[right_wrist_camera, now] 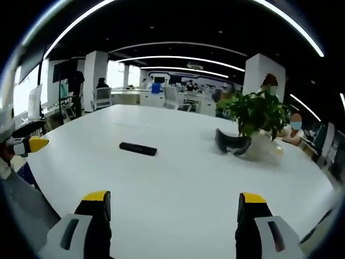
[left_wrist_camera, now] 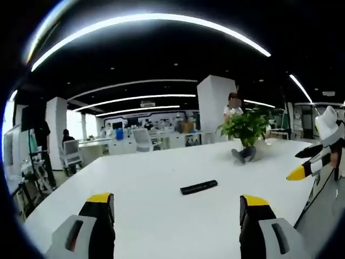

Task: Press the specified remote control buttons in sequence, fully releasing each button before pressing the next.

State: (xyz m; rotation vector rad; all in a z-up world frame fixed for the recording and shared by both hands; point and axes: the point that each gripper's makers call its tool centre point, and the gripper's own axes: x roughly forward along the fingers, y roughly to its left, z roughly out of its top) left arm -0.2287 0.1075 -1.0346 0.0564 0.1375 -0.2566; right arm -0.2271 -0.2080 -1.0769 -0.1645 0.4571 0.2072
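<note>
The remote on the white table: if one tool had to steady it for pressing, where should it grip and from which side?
Grip the remote across its narrow width near one end, coming from above. It lies flat as a thin dark bar on the table, so its long edges are the only graspable faces, and an end grip likely leaves most of the top free. Both tools, left and right, are open and apart from it.

bare tabletop (right_wrist_camera: 178,183) around remote (right_wrist_camera: 138,148), potted plant (right_wrist_camera: 257,116) well beyond
</note>
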